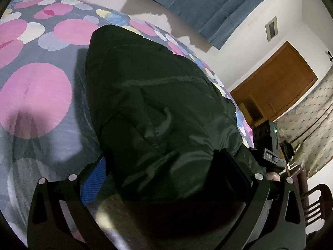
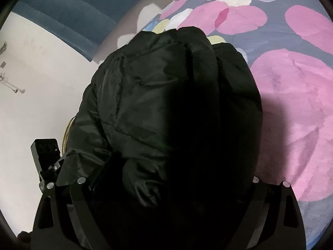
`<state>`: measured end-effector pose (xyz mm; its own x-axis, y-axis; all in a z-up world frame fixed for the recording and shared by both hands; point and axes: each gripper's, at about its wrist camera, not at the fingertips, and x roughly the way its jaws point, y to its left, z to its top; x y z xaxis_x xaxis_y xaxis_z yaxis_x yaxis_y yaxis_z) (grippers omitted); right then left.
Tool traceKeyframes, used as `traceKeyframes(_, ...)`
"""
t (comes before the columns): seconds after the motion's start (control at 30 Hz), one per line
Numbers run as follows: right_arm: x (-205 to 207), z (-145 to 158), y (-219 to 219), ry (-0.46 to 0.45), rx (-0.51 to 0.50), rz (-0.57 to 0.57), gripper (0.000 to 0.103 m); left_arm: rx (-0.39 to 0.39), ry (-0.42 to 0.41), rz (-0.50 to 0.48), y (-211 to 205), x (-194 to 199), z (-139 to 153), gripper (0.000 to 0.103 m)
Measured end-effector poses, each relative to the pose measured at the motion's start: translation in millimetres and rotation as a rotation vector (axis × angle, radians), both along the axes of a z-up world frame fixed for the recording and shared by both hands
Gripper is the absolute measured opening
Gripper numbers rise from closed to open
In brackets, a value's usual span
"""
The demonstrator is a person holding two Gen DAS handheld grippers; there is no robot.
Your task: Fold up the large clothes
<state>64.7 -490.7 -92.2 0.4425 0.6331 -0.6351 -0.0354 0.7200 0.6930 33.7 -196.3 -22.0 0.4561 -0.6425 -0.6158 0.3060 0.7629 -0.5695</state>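
Note:
A large black padded jacket [image 1: 158, 108] lies bunched on a bed with a grey spread printed with pink circles [image 1: 37, 95]. My left gripper [image 1: 164, 166] has the jacket's near edge between its jaws and is shut on it; a blue pad shows on the left finger [image 1: 93, 183]. In the right wrist view the same jacket [image 2: 162, 104] fills the middle. My right gripper [image 2: 172, 177] is shut on its near edge, with the fingertips buried in dark fabric. The other gripper's body shows at the edge of each view [image 1: 268, 141] [image 2: 44, 152].
The bed spread [image 2: 291, 104] stretches beyond the jacket. A blue curtain [image 1: 208, 6], a white wall [image 2: 41, 73], a brown wooden door [image 1: 276, 83] and a wooden chair [image 1: 314, 206] stand beyond the bed.

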Motion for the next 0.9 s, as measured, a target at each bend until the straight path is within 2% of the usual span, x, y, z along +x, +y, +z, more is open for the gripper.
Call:
traceKeyframes(0.47,32,3,43,-0.007,0.005,0.054,0.092,0.026,-0.011,0.087,46,-4,3,0.1)
traceKeyframes(0.9,72,2,90,0.001,0.017,0.117,0.092,0.073,-0.002,0.181,114,9,10,0.1)
